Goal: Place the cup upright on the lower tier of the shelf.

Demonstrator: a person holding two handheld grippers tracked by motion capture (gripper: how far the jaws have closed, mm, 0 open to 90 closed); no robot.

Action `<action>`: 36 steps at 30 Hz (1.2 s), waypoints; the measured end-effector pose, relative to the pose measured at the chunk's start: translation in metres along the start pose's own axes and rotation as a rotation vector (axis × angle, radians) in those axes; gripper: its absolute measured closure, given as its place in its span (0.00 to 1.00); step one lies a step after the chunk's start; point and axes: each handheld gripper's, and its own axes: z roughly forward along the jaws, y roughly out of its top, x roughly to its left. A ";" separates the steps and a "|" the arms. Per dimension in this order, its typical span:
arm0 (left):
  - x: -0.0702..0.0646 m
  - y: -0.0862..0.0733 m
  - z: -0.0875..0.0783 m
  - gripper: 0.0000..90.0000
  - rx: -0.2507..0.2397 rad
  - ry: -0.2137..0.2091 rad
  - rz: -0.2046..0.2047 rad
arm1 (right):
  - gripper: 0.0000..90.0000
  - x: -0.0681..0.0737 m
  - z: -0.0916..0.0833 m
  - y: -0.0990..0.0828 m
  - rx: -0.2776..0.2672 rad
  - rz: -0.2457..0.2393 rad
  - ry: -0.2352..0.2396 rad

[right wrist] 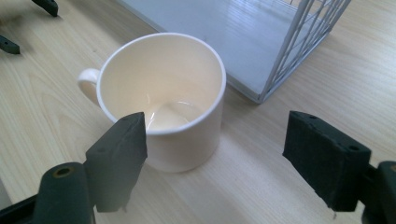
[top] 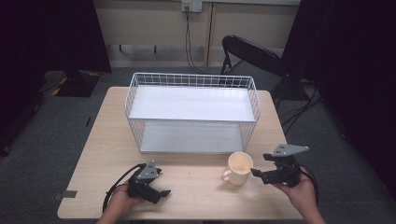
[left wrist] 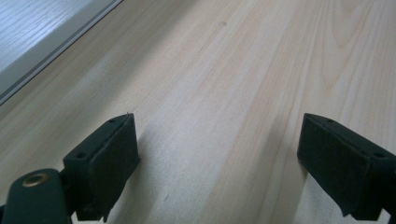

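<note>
Pale wood grain runs under our left gripper point(top: 156, 186), which rests low on the table point(top: 102, 140) at about seven o'clock from the rack. Its jaws stand spread wide with nothing between them; in the left gripper view we see bare tabletop point(left wrist: 224, 70) ahead and the edge of the rack's lower shelf point(left wrist: 42, 32) at ten o'clock.

Moving right, the white wire rack point(top: 192, 112) sits mid-table, both of its shelves bare. At its five o'clock corner stands the cream mug point(top: 239, 168), upright, handle turned toward our left gripper, apart from the rack but near it.

Further right, our right gripper point(top: 259, 173) comes in from the mug's three o'clock side. In the right gripper view its jaws are spread; one pad point(right wrist: 122, 154) overlaps the near wall of the mug point(right wrist: 163, 98), but we cannot tell if it touches.

We judge the work is barely begun: the mug is not yet gripped, and lifting it, likely onto a shelf, remains.
</note>
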 end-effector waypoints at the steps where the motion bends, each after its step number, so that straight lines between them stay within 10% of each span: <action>1: 0.000 0.000 0.000 0.13 0.000 0.000 0.000 | 0.23 0.001 0.000 0.002 0.000 0.000 0.001; 36: -0.001 0.000 0.000 0.13 0.002 0.007 -0.004 | 0.50 -0.003 0.035 0.016 0.023 0.065 0.005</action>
